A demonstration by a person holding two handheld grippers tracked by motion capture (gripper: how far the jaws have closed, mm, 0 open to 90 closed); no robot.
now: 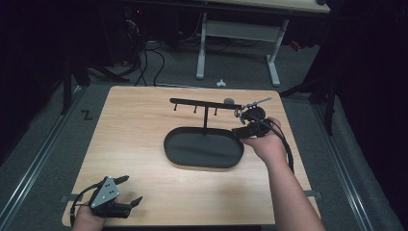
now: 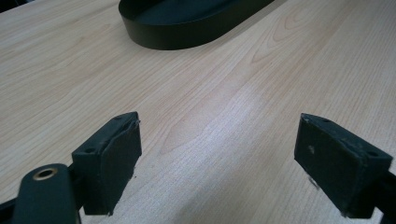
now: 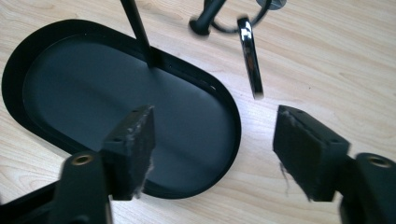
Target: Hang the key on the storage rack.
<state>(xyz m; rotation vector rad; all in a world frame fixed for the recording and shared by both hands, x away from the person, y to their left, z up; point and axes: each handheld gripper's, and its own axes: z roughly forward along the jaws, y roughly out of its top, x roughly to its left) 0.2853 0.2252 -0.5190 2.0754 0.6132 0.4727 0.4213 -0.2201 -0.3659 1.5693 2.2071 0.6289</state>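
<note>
Two grippers in play, only one at work. Right gripper sits at the right end of the stand's crossbar, above the right end of the tray; jaws apart, nothing between them. In the right gripper view a shiny ring hangs just beyond the open jaws, seemingly looped on a black peg with a thinner ring behind it. Ring is edge-on to the camera and looks tilted; I cannot tell whether it is swinging. Not touching either pad. In the high view a key-like metal piece sticks out past the bar's right end, near the same bunch; detail too small to settle.

Post rises from the tray's rear rim; tray holds nothing.

Left gripper rests at the near left corner of the table, jaws wide apart, bare wood between them, tray edge ahead and well apart.

Judgement: step in hand is the ring at the peg, either a release just made or a grasp about to be made; the frames don't decide it. If grasping: move the right gripper forward until the ring lies between the pads, close, then lift the ring off the peg tip without tugging the stand. Risk: light stand may tip.
</note>
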